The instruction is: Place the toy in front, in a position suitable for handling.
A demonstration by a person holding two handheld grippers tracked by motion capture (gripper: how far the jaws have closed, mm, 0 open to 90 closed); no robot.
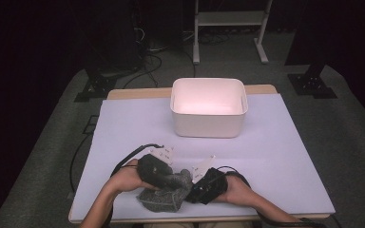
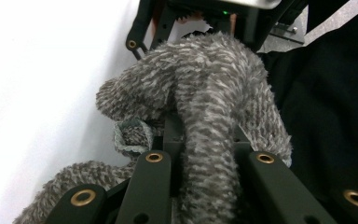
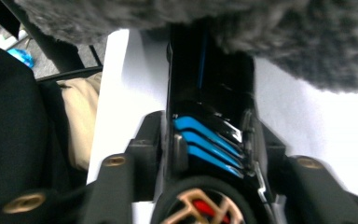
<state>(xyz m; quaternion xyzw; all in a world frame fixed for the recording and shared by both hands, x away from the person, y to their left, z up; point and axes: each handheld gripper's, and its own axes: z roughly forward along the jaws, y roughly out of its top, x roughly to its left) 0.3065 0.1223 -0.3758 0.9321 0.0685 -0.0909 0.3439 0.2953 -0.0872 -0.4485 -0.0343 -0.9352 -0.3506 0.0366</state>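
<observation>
A grey fuzzy cloth (image 1: 164, 195) lies bunched near the table's front edge, between my two grippers. My left gripper (image 1: 172, 181) comes in from the left and is shut on it. In the left gripper view a thick fold of the cloth (image 2: 205, 93) runs up between the two black jaws. My right gripper (image 1: 188, 187) points at the cloth from the right, and its body (image 2: 223, 11) faces me just behind the bundle. In the right gripper view the cloth (image 3: 270, 32) covers the jaw tips, so their spacing and any grip are hidden.
A white rectangular bin (image 1: 208, 81) stands empty at the middle back of the table. A pale lilac sheet (image 1: 275, 142) covers the tabletop. The person's dark clothing (image 2: 335, 121) is close behind the front edge. Black cables trail from both grippers.
</observation>
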